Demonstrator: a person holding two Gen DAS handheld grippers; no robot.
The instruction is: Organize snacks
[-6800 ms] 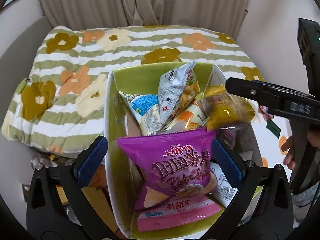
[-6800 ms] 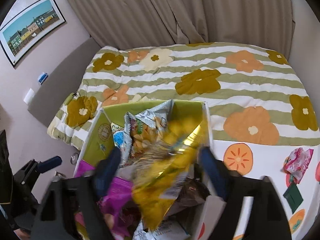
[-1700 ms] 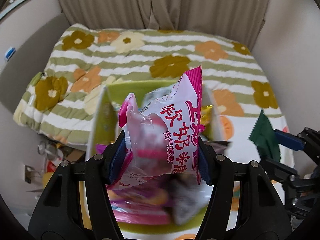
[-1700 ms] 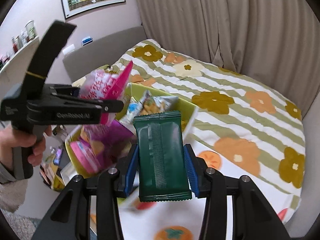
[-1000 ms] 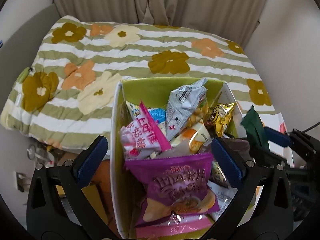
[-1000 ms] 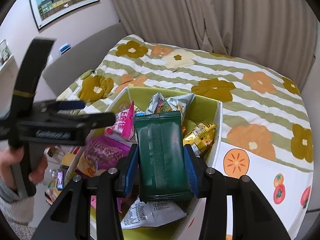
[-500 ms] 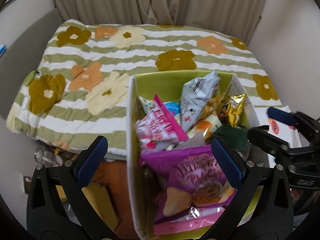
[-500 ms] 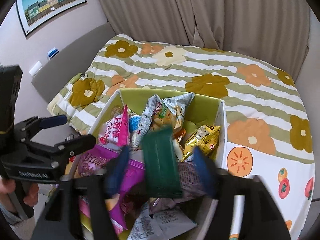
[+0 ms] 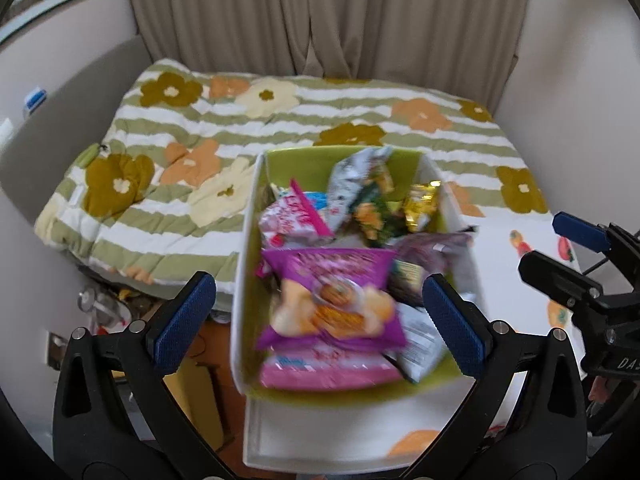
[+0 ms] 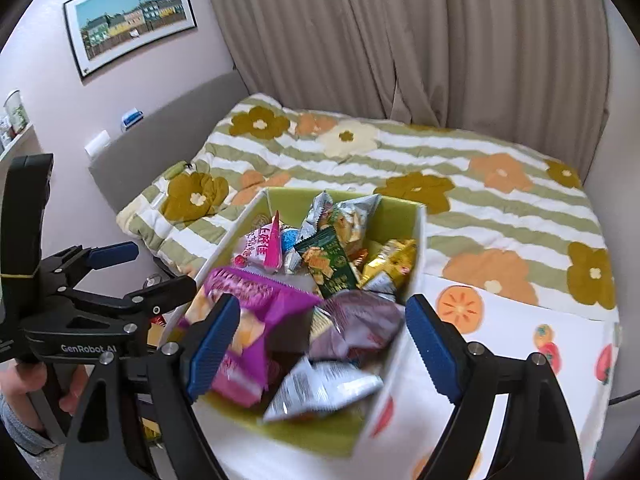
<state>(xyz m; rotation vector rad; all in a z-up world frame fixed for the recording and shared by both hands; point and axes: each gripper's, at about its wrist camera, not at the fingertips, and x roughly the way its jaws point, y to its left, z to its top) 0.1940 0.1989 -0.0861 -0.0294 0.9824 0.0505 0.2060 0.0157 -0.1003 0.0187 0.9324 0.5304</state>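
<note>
A box, white outside and green inside, is full of snack packets. A dark green packet lies loose in its middle, between a pink packet and a gold one. A purple chip bag fills the near side. My right gripper hovers above the box's near end; its jaws are opening and grip nothing. My left gripper is open and empty, over the box's left side.
The box stands on a fruit-print tablecloth at the foot of a bed with a striped flower quilt. Clutter lies on the floor left of the box. A person's hand holds the left gripper's handle.
The right gripper let go of the dark green packet, which dropped into the box. Both grippers pulled back and up from the box. The left gripper stayed open.
</note>
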